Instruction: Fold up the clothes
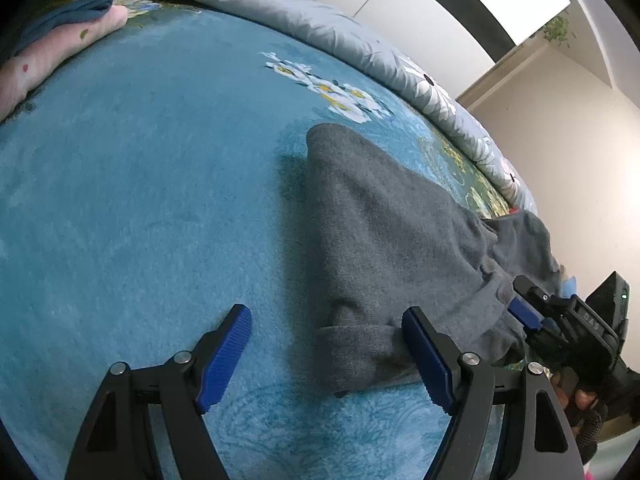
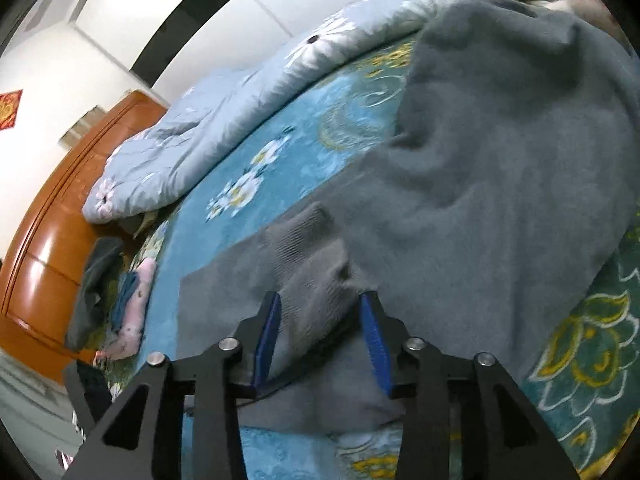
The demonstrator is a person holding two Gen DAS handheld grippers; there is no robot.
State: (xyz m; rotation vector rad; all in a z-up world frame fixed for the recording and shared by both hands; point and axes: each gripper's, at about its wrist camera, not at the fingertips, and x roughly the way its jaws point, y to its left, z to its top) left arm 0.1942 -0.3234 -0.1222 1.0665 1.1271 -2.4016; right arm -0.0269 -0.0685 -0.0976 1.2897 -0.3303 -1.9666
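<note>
While the left gripper (image 1: 326,360) waits agape, the right gripper (image 2: 320,332) straddles a grey garment (image 2: 480,184) fold, seemingly unclamped, ready for folding.

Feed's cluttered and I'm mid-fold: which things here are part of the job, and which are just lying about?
In the job:
- grey knitted garment, spread on the blue floral bedspread
- right gripper, garment between its jaws
- left gripper, jaws open

Lying about:
- pale blue daisy-print quilt
- pink and blue clothes pile
- orange wooden headboard

White walls (image 2: 52,64) and an orange wooden headboard (image 2: 52,216) frame a blue floral bedspread (image 1: 140,200).
</note>
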